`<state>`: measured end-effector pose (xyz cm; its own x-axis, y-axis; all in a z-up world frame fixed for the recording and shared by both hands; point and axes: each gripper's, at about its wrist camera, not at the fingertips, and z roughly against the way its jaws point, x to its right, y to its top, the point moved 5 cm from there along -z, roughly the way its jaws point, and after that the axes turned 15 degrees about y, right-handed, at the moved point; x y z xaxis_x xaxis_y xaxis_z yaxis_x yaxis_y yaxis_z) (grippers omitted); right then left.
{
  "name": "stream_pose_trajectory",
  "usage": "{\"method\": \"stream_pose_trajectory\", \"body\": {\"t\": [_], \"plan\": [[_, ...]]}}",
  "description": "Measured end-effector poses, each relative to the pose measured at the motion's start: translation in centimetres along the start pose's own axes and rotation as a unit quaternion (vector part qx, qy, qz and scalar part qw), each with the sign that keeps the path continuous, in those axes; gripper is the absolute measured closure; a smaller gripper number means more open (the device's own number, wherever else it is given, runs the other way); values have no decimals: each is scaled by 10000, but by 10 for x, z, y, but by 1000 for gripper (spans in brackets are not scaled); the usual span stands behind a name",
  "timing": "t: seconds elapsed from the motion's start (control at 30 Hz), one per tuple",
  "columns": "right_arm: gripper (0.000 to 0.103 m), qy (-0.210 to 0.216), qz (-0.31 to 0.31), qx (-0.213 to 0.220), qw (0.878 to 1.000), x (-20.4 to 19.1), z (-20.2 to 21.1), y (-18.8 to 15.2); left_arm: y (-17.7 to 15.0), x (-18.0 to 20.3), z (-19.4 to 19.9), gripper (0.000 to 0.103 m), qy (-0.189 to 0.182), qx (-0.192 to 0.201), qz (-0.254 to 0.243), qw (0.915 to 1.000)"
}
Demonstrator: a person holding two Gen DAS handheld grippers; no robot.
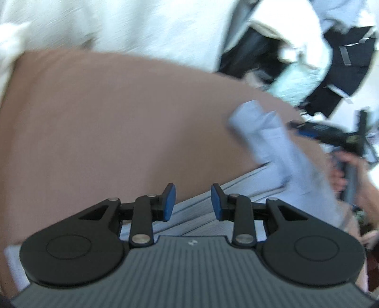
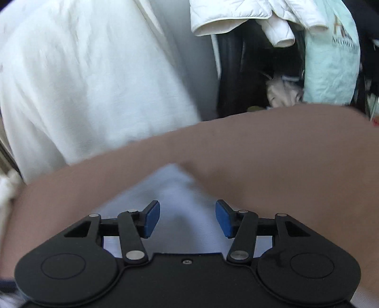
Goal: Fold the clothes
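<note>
Shirt (image 2: 175, 189) ahead of right tool (image 2: 187, 218), unheld

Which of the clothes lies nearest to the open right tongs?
The pale blue garment, on the brown surface just before the right tongs. The white and mint clothes hang farther back.

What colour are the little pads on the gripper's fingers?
Blue. The pads on the right gripper show best in the right wrist view.

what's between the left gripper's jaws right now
Nothing is gripped: the left gripper is open above the pale blue garment, which shows through the gap in the left wrist view.
</note>
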<state>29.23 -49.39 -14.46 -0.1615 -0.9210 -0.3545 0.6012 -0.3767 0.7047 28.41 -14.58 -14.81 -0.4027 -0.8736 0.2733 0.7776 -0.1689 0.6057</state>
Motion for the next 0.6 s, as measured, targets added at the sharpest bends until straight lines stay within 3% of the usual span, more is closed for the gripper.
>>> {"method": "stream_pose_trajectory", "body": {"t": [0.07,0.2,0.3,0.37,0.4,0.43,0.47,0.5,0.53,0.6], "plan": [[46,73,294,-122,9995,11,-6,2,14,35,-1,72,-198,289,-352,9988],[46,354,662,-250,9969,12,-15,3,37,99,-36,72,-500,286,-287,9979],[46,581,881,-388,9937,6,-23,0,44,134,-75,72,-437,126,-165,9988],[46,524,1036,-510,9919,1,-31,-5,43,156,-99,67,-315,146,-344,9988],[51,479,1075,-557,9915,1,-34,-8,41,164,-112,65,-270,68,-376,9989],[86,434,1113,-604,9910,1,-37,-11,38,165,-124,65,-224,-69,-229,9995],[102,389,1152,-650,9904,0,-40,-14,35,165,-135,69,-178,-215,-46,9996],[101,344,1191,-697,9898,0,-43,-16,32,165,-147,77,-131,-360,137,9992],[101,294,1207,-633,9902,0,-41,-15,33,166,-148,100,-121,-299,113,9994],[102,183,1202,-313,9921,0,-29,-7,36,167,-146,99,-116,-91,-19,9999]]}}
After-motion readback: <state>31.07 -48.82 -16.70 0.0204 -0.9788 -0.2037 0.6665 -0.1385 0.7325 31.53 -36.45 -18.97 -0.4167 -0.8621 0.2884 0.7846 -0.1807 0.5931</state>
